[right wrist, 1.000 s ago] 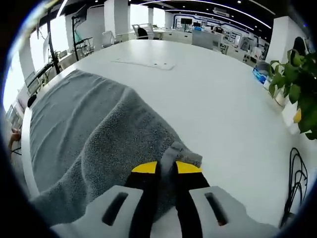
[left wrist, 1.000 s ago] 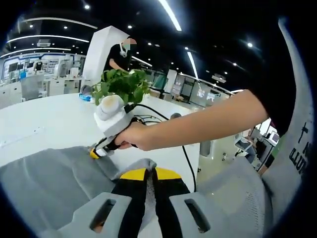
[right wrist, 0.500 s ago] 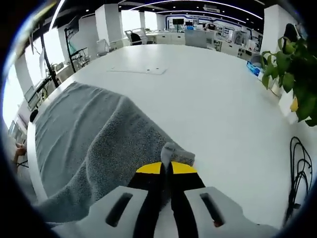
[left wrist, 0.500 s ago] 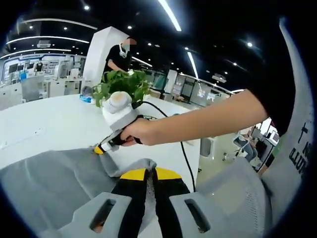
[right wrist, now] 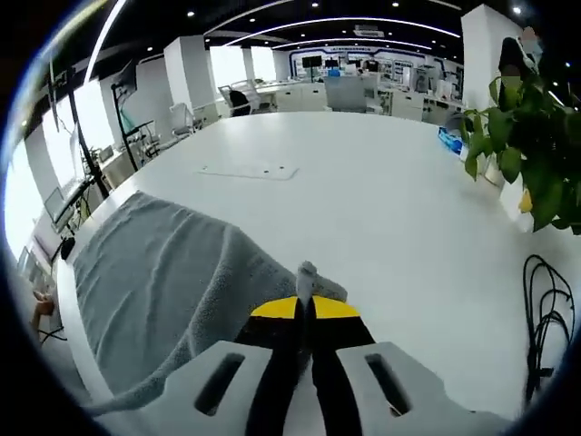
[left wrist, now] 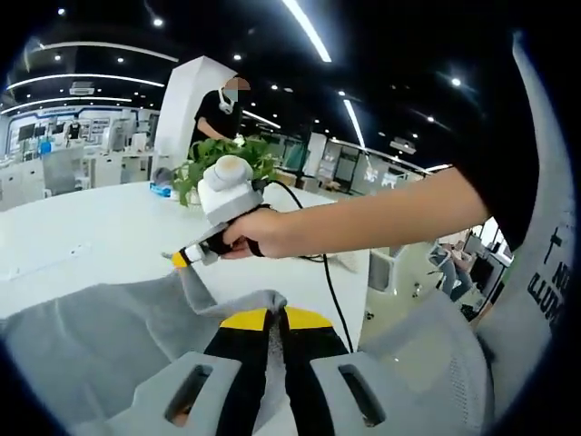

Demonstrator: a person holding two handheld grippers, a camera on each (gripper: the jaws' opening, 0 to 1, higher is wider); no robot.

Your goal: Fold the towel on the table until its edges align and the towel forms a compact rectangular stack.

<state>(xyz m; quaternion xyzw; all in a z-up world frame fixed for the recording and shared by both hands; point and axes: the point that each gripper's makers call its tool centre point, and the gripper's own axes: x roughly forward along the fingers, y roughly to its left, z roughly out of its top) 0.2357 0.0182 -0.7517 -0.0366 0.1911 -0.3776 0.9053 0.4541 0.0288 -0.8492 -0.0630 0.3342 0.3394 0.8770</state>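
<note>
A grey towel (right wrist: 163,282) lies spread over the white table (right wrist: 363,191), its near corners lifted. My right gripper (right wrist: 305,307) is shut on one corner of the towel, a tuft of cloth sticking up between the yellow tips. In the left gripper view my left gripper (left wrist: 275,318) is shut on another corner of the towel (left wrist: 100,336), the cloth pinched between its jaws. The right gripper (left wrist: 184,258), held by a person's hand (left wrist: 259,233), shows there too, raised above the table with the towel corner hanging from its tip.
A potted green plant (right wrist: 522,136) stands at the table's far side, also the plant (left wrist: 213,159) behind the right gripper. Black cables (right wrist: 545,309) lie on the table near it. A flat panel (right wrist: 247,171) is set in the tabletop. A person (left wrist: 218,104) stands in the background.
The right gripper has closed on the towel corner and lifted it up off the table. The left gripper stays shut on its corner.
</note>
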